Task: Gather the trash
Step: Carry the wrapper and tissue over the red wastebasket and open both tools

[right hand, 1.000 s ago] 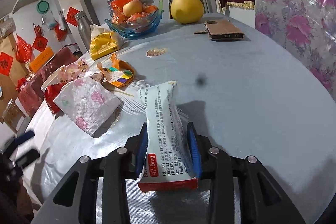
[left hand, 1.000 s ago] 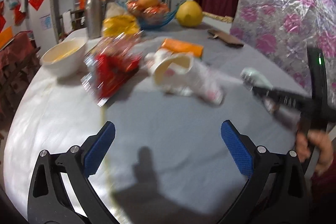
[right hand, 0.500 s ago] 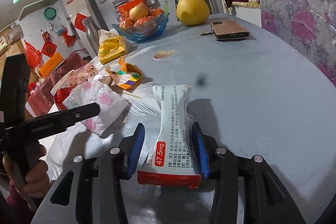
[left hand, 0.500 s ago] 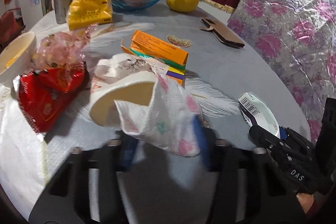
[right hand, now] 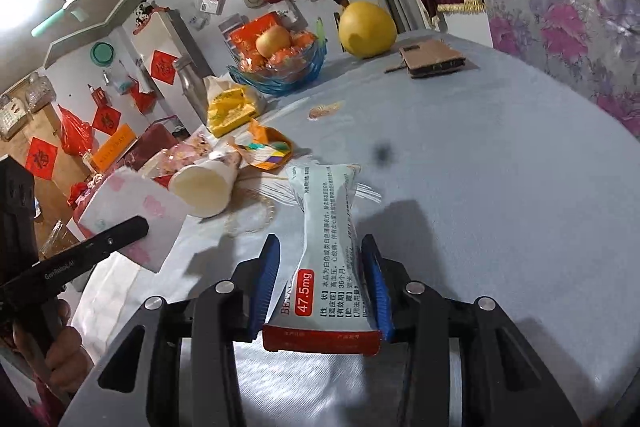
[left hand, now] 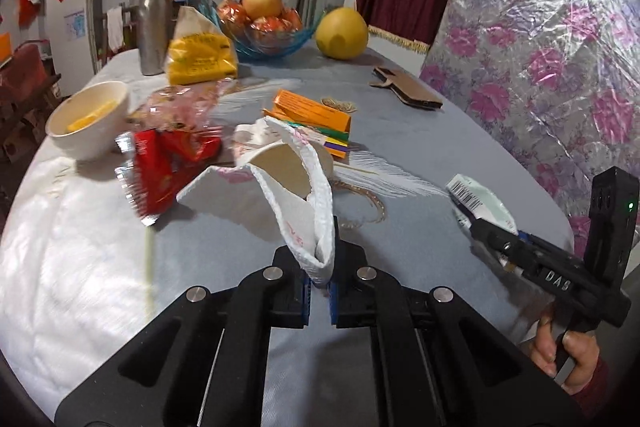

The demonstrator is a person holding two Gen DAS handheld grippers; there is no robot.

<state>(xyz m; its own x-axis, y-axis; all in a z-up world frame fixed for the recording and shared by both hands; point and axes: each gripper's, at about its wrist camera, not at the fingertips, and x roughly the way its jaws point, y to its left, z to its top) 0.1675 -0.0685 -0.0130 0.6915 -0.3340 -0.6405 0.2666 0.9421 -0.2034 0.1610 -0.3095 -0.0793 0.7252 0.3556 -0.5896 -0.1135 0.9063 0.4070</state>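
Nearby: paper cup (left hand: 288, 167), red wrapper (left hand: 160, 167), bowl (left hand: 90, 121).

Right gripper (right hand: 320, 277), blue pads: clamped on crumpled pale-green medicine box (right hand: 330, 247), red end nearest camera. Jaws have just been closing. Left gripper (right hand: 136, 227), black, at left edge: against pink-flowered white paper napkin (right hand: 132, 207). Cream paper cup (right hand: 202, 189) on its side on grey-blue tablecloth (right hand: 500, 187).

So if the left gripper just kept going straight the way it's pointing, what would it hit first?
Probably the paper cup lying on its side, just beyond the napkin that the left gripper has pinched. The red wrapper lies left of that line. Depth is uncertain.
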